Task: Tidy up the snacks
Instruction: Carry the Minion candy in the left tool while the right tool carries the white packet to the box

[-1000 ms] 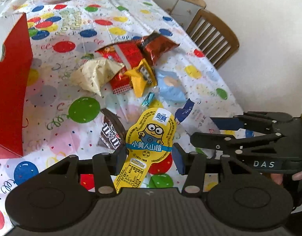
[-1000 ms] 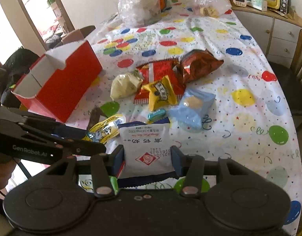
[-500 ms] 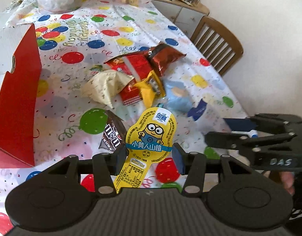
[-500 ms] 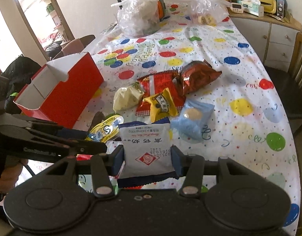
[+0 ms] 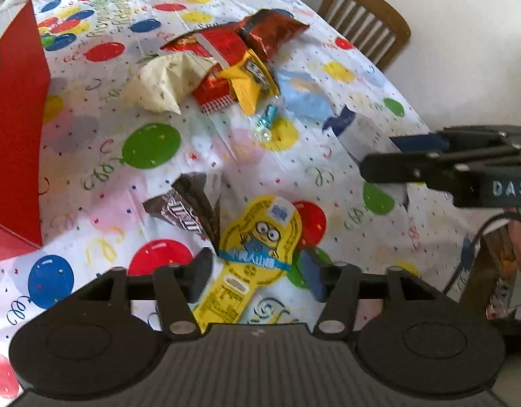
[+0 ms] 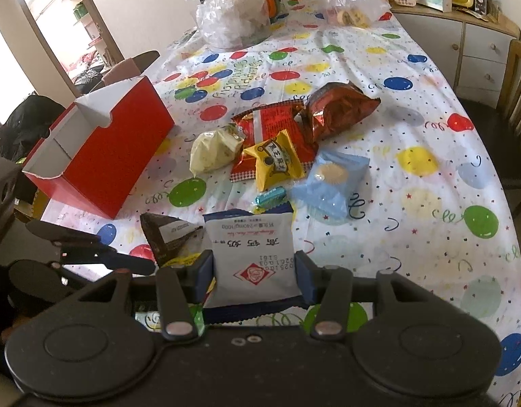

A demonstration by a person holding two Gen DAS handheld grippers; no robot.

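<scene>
Lying between the spread fingers of the left gripper (image 5: 257, 271), the yellow cartoon pouch (image 5: 257, 251) rested flat on the balloon-print tablecloth (image 5: 90, 156), its narrow end toward the camera; the pads stood apart from its sides, gripping nothing, though motion blur softened the edges. A brown candy packet (image 5: 185, 207) lay just beside the pouch's upper left. The right gripper (image 6: 255, 279) was closed onto the white and blue sachet (image 6: 252, 254), one finger pressed against each side, the sachet standing upright between them. Farther up the table sat the remaining pile: a cream bag (image 6: 214, 149), a red packet (image 6: 270, 129), a yellow packet (image 6: 274, 159), a dark red foil bag (image 6: 338, 108), a pale blue packet (image 6: 331, 176) and a small teal candy (image 6: 268, 195). The red box (image 6: 100, 156) stood open at the left, well apart from both grippers.
</scene>
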